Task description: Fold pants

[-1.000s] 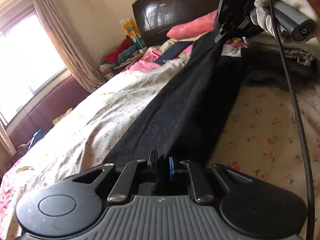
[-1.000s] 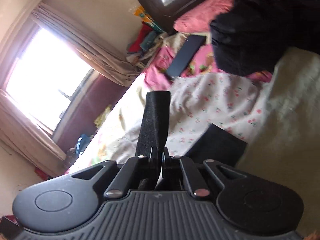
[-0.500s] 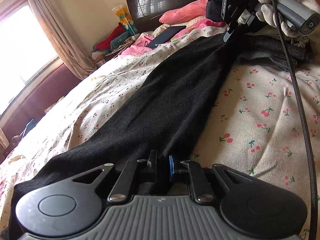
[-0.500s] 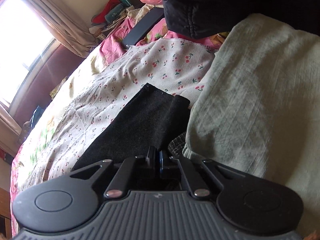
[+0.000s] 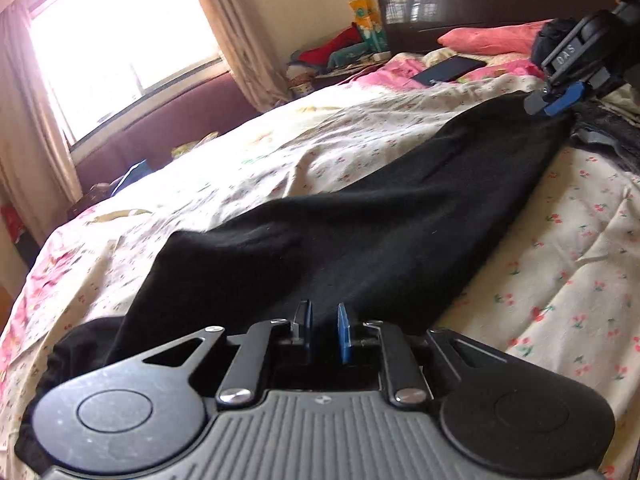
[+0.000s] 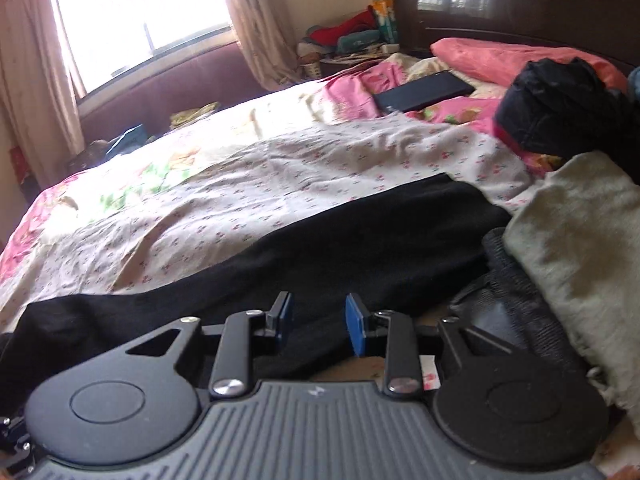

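Left hand-held gripper – jaws opening | pants flat – released

A home bedroom. Wide bed under a cherry-print sheet, dark glossy headboard behind a pink pillow. Curtains beside a bright window, a padded maroon ledge below. Cluttered nightstand corner with clothes and packets; loose garments heaped near the pillow.

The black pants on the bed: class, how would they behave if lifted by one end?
The black pants would probably droop: they lie limp, following the floral sheet's wrinkles. The knit looks soft and matte, so likely light and not slippery. Pushed, they would probably bunch rather than slide whole.
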The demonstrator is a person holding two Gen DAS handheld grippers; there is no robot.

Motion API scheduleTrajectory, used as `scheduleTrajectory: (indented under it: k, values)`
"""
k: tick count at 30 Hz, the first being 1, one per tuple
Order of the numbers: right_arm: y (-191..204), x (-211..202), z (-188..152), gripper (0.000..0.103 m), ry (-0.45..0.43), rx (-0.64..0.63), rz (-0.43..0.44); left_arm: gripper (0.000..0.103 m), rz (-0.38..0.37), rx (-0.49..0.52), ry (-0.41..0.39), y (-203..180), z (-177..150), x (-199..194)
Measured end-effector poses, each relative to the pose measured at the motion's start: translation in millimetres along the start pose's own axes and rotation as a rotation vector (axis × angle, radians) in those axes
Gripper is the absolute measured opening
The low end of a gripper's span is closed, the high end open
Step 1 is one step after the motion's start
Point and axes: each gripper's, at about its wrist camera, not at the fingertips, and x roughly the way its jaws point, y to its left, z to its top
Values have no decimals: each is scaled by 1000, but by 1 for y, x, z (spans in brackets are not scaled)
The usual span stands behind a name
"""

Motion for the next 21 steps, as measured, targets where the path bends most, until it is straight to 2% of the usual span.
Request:
scheduleTrajectory:
  k: [1,3,5,6,9,11,15,16,19,21]
  values:
    - [21,13,-8,31,52,-31,76,33,2,-62,40,14,-4,3]
    - [57,36,-23,32,164,-90,162,33,-16,-192,112,50,-14,7]
    - [92,57,-35,33,287,-124,209,33,24,-220,127,71,-25,-1]
    - [110,58,-38,33,303,-147,251,33,33,-223,111,82,-31,-11]
    - [165,49,-29,33,249,-283,363,40,47,-275,40,125,-43,-35]
    - [202,57,-15,35,236,-338,442,54,99,-323,2,159,-44,-39]
    - [270,98,14,38,247,-395,542,57,221,-367,-1,213,-54,-22]
    - [294,108,17,38,250,-454,594,57,228,-380,15,222,-60,-17]
    - [360,130,17,57,279,-607,750,57,190,-432,49,233,-79,-9]
    - [402,152,6,62,321,-675,833,57,154,-463,61,236,-95,-11]
